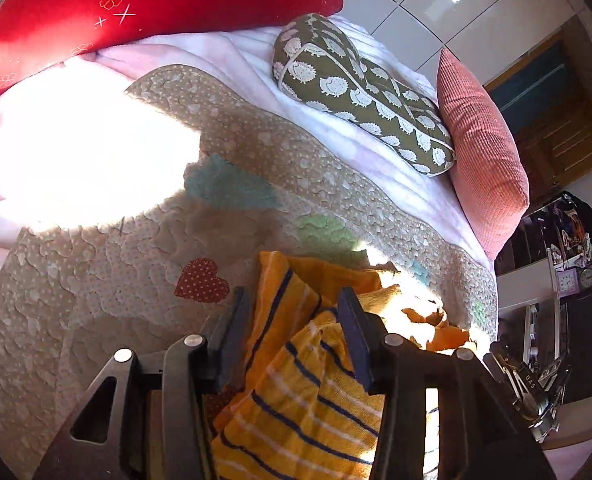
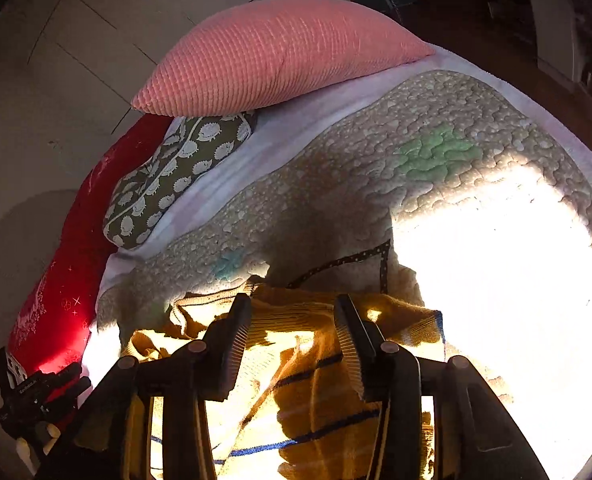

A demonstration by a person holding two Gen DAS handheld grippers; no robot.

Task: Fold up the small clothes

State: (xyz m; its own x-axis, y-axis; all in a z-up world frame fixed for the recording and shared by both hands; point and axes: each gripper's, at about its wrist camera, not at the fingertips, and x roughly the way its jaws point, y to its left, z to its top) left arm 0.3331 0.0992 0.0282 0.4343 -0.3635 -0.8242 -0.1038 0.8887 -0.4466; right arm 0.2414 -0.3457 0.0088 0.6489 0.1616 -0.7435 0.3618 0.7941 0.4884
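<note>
Left gripper (image 1: 292, 300) and right gripper (image 2: 292, 306): jaws parted, unclamped, over striped garment (image 1: 303, 400) on quilt (image 1: 96, 280).

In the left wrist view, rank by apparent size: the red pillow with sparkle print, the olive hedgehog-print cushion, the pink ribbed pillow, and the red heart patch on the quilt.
1. Red pillow with sparkle print
2-3. Olive hedgehog-print cushion and pink ribbed pillow: too alike to rank
4. Red heart patch
</note>
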